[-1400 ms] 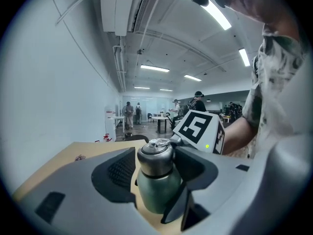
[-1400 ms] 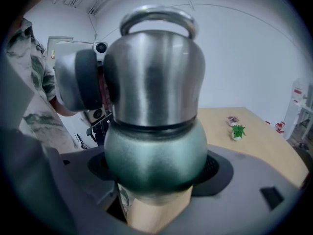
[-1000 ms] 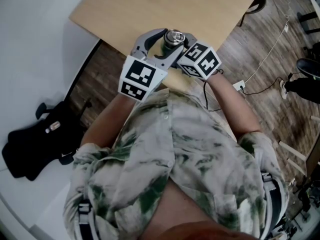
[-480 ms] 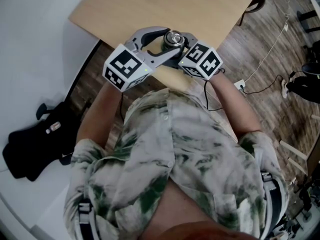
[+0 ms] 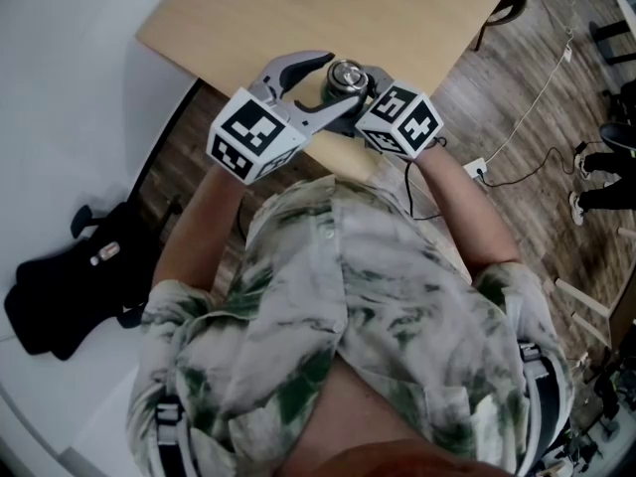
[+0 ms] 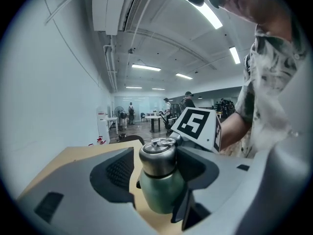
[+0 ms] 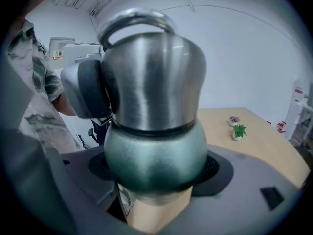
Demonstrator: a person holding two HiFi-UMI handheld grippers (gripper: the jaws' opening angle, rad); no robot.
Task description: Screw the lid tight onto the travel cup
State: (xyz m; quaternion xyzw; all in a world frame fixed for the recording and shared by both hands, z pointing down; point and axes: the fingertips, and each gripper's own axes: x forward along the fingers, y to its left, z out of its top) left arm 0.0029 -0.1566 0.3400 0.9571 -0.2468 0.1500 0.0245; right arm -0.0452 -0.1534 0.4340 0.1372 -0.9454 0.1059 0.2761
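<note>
Looking like a big open-plan office or lab hall: glowing under ceiling strip lights, holding distant tables and standing people.

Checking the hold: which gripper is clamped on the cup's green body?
The right gripper: it clamps the travel cup below the lid; the left gripper has jaws opening around that lid.

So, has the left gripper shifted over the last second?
Yes. The left gripper swung left along the table edge, its jaws opening with the cup between them.
</note>
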